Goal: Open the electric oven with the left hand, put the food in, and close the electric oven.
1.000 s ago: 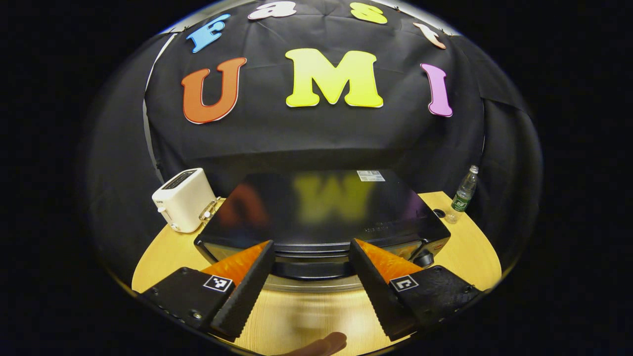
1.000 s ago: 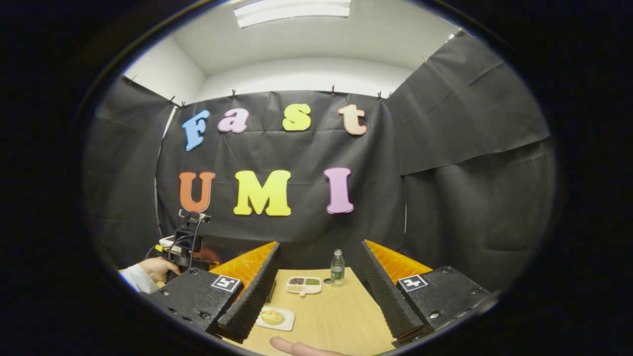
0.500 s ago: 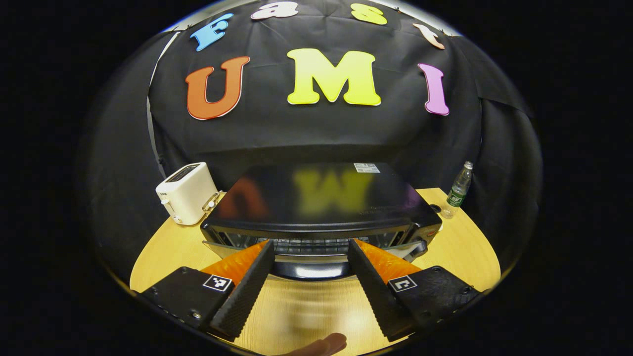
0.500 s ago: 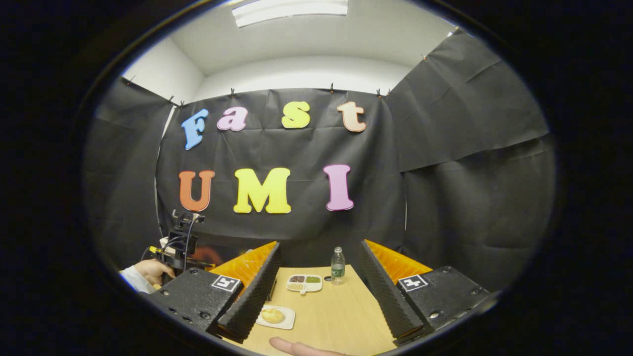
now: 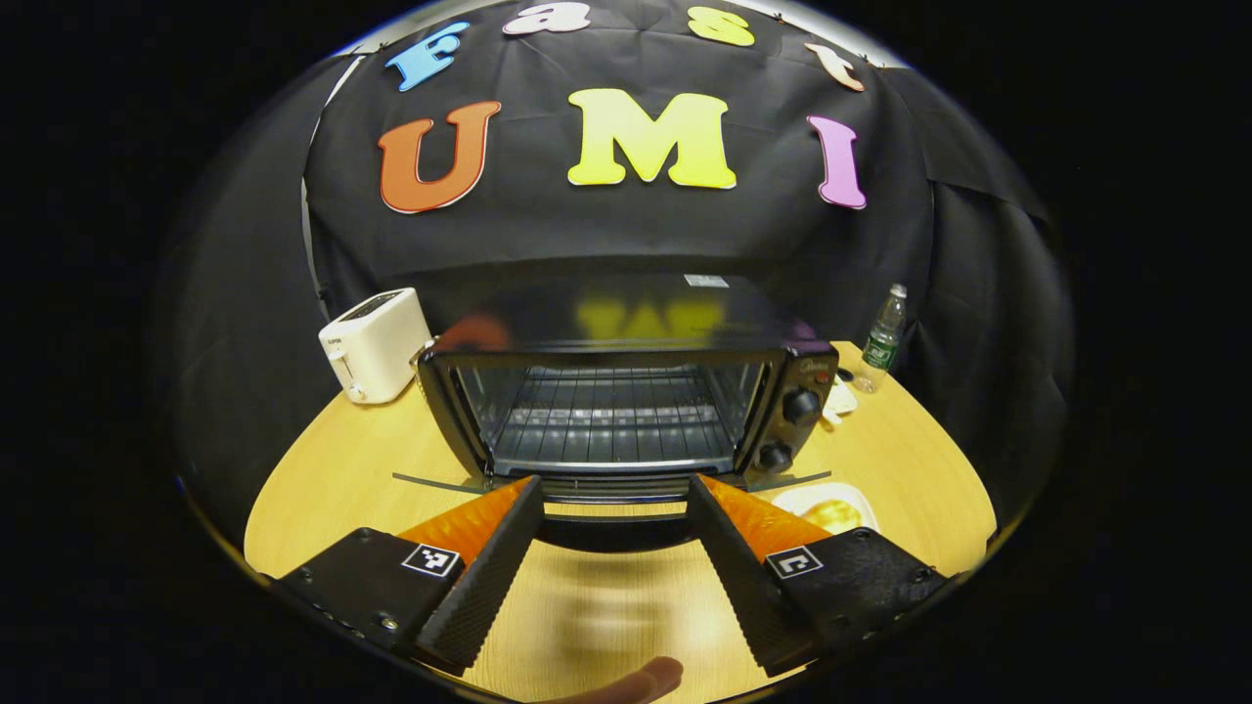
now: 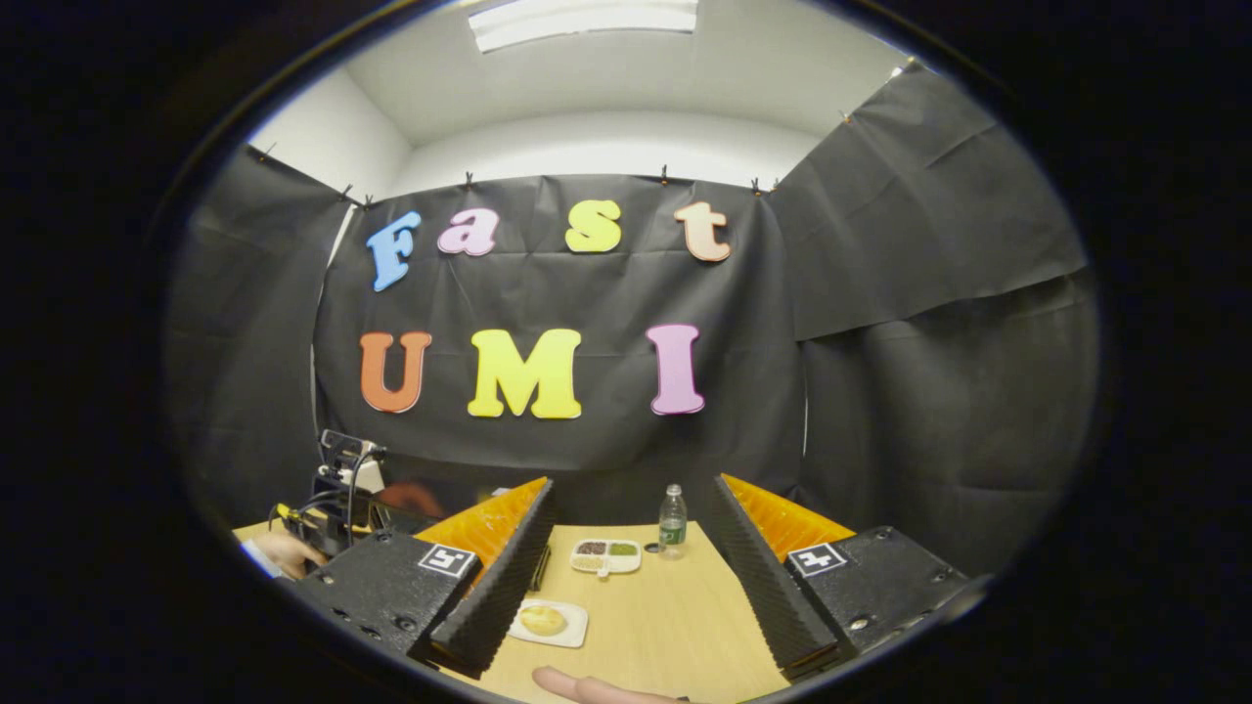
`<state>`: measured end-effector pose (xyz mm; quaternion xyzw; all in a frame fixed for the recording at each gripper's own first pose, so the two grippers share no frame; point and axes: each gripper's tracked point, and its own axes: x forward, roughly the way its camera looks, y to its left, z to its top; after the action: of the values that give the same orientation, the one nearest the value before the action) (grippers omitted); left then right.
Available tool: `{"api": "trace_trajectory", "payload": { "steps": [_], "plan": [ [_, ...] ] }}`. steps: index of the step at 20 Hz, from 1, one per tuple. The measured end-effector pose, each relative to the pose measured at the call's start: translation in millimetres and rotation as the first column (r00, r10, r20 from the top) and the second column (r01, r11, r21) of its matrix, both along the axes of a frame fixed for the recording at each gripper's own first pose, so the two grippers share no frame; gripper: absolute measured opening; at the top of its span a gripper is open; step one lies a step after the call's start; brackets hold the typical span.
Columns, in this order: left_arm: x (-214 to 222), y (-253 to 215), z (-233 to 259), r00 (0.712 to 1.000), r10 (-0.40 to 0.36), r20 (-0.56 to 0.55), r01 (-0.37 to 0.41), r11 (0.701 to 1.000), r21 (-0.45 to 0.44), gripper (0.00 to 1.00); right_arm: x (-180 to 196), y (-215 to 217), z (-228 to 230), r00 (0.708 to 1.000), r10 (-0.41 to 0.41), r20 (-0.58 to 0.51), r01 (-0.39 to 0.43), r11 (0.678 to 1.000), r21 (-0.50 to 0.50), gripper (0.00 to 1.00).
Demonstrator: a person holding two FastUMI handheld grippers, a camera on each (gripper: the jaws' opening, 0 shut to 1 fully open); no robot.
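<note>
The black electric oven with a glass door (image 5: 626, 381) stands toward the back of the round light-wood table (image 5: 333, 469), and its door now hangs fully down toward the front edge, exposing the wire rack (image 5: 611, 420) inside; half a second ago the door was only partly lowered, and a second ago it was barely cracked. The left gripper (image 5: 614, 508) sits at the door's dark handle (image 5: 611, 528), its fingers spread wide to either side of it; whether they touch the handle cannot be told. The left gripper view has dropped from looking down on the oven's top to looking straight into the cavity. The food, a pale yellow bun on a small white plate (image 5: 827, 510), has come into sight on the table just right of the open door, near the front edge. A white toaster (image 5: 377, 332) stands at the left back edge, and a clear plastic bottle with a green label (image 5: 883, 337) at the right back edge, both unmoved. In the right gripper view the right gripper (image 6: 626, 577) hovers over the table with its fingers spread apart and holding nothing, much as before. Between them lie the bun plate (image 6: 550, 622) and, farther back, a white divided dish of dark and green fillings (image 6: 604, 555) beside the bottle (image 6: 671, 520). The other gripper (image 6: 337, 499) at far left has sunk lower.
</note>
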<state>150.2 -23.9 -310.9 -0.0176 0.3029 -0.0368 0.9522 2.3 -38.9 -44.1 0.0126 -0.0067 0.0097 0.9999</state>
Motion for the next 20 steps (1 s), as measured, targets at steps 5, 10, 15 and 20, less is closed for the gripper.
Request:
{"api": "trace_trajectory", "payload": {
  "steps": [5,10,15,20],
  "plan": [
    [-32,-2,-29,1.0,0.023,-0.008,-0.023,1.0,-0.016,0.98,-1,10,-7,1.0,0.008,-0.009,-0.008,1.0,0.003,0.97],
    [-49,-4,-54,0.999,0.033,-0.025,-0.034,0.999,-0.031,0.97,2,17,-19,0.999,0.01,-0.032,-0.01,1.0,0.001,0.97],
    [-58,-13,-70,0.999,0.021,-0.038,-0.021,1.0,-0.018,0.94,3,23,-22,0.999,0.011,-0.041,-0.01,1.0,0.01,0.97],
    [-65,-12,-94,0.995,0.03,-0.09,-0.033,0.999,-0.034,0.94,5,24,-31,0.998,0.014,-0.055,-0.014,1.0,0.001,0.97]
  ]
}}
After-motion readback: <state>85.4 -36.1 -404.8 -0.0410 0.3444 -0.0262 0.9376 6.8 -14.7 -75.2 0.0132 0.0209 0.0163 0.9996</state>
